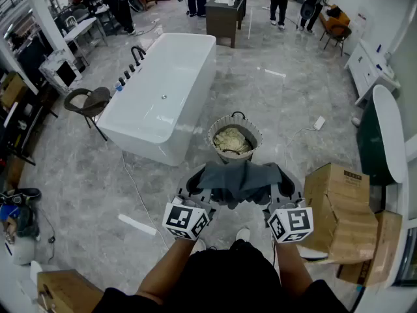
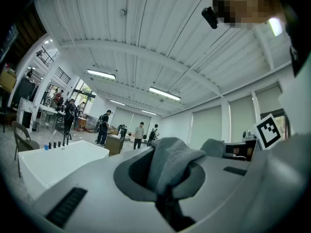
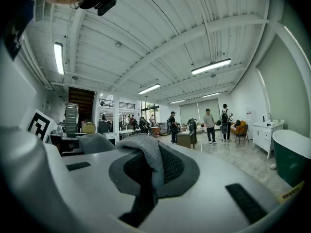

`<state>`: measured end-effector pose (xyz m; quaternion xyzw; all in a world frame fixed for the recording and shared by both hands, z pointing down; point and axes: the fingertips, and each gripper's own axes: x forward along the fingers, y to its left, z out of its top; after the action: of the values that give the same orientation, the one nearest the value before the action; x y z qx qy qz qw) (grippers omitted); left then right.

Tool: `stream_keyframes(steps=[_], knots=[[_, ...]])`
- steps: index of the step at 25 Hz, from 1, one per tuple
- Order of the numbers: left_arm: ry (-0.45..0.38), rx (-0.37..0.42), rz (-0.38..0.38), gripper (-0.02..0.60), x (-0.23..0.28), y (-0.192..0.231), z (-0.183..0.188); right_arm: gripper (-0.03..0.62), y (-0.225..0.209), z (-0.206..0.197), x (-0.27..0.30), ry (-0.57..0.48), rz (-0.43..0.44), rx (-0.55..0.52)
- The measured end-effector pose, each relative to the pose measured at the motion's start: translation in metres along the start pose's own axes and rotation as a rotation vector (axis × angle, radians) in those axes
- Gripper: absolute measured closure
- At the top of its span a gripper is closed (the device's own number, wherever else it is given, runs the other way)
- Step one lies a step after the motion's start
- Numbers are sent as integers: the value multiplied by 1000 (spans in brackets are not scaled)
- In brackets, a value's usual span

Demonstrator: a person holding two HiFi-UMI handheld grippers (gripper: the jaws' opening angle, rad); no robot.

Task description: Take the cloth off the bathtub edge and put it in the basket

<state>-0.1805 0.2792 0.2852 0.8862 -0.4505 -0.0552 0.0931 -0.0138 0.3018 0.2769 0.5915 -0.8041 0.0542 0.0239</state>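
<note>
A grey cloth (image 1: 238, 180) hangs stretched between my two grippers, just on the near side of the round basket (image 1: 218, 128), which holds a pale crumpled fabric. My left gripper (image 1: 197, 186) is shut on the cloth's left end; in the left gripper view the cloth (image 2: 170, 161) bulges out between the closed jaws. My right gripper (image 1: 279, 185) is shut on the right end, and the cloth (image 3: 146, 157) drapes over its jaws in the right gripper view. The white bathtub (image 1: 163, 90) stands to the far left of the basket.
Cardboard boxes (image 1: 342, 217) stack at the right, another box (image 1: 62, 292) at the lower left. A chair (image 1: 88, 103) stands left of the tub, a dark green tub (image 1: 374, 142) at far right. A cable (image 1: 296, 135) lies on the floor. People stand far off.
</note>
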Motion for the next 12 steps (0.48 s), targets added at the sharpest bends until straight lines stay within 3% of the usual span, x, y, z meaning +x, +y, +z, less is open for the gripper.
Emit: stream_keyframes(steps=[5, 12], knots=[[7, 15, 5, 555, 15, -6, -8, 560, -13, -3, 8, -3, 12, -8], [-7, 28, 31, 555, 35, -20, -6, 560, -43, -4, 8, -23, 66, 67]])
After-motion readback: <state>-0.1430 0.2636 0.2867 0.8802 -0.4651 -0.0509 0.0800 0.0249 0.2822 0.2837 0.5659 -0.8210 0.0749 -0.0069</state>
